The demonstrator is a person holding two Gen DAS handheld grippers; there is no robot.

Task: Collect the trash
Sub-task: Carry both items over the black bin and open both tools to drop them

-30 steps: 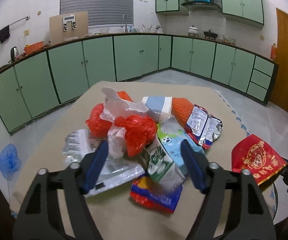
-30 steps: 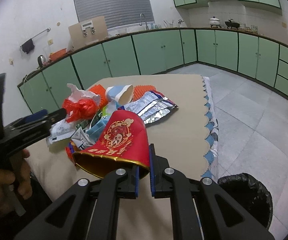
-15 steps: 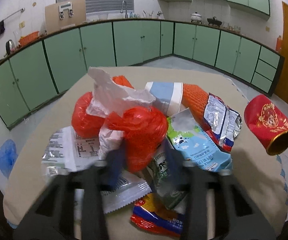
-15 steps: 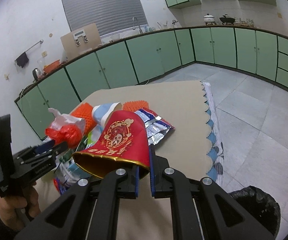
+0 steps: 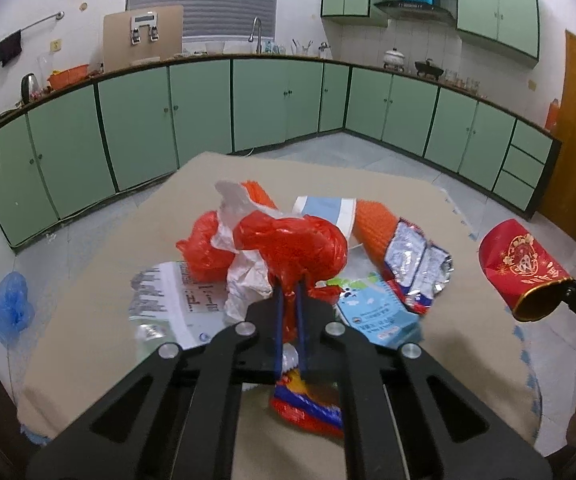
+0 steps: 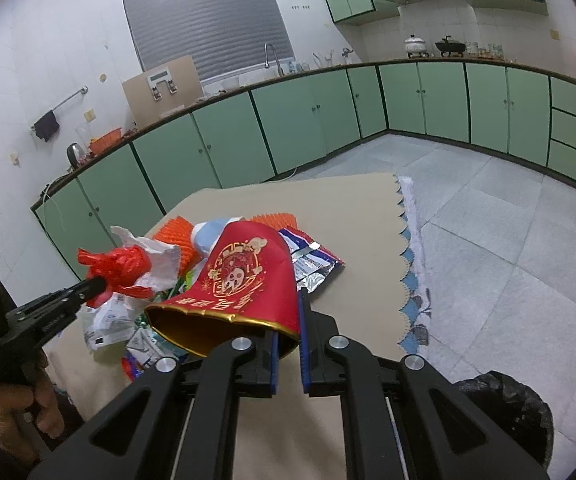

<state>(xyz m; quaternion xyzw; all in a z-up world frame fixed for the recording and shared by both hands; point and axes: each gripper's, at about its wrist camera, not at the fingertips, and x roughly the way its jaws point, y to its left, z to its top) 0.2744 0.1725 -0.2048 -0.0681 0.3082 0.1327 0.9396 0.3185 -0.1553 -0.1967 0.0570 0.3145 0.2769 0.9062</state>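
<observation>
Since a second ago, the left tool (image 5: 288,300) has gone from wide open over the heap to pinched tight on the crumpled red plastic bag (image 5: 292,246); its jaws have just been closing, and a fold of the bag sits between them. That bag now looks lifted slightly off the pile of wrappers and cartons just ahead of the left tool on the tan-covered desk (image 5: 100,304). The right tool (image 6: 287,344) grips the rim of the red paper cup with gold print (image 6: 244,280), holding it in the air above the near desk edge as before. Down to the right of that tool sits the black-lined bin (image 6: 504,412) on the floor. Both tools seem loaded, so I'd guess the drop into the bin comes next.
</observation>
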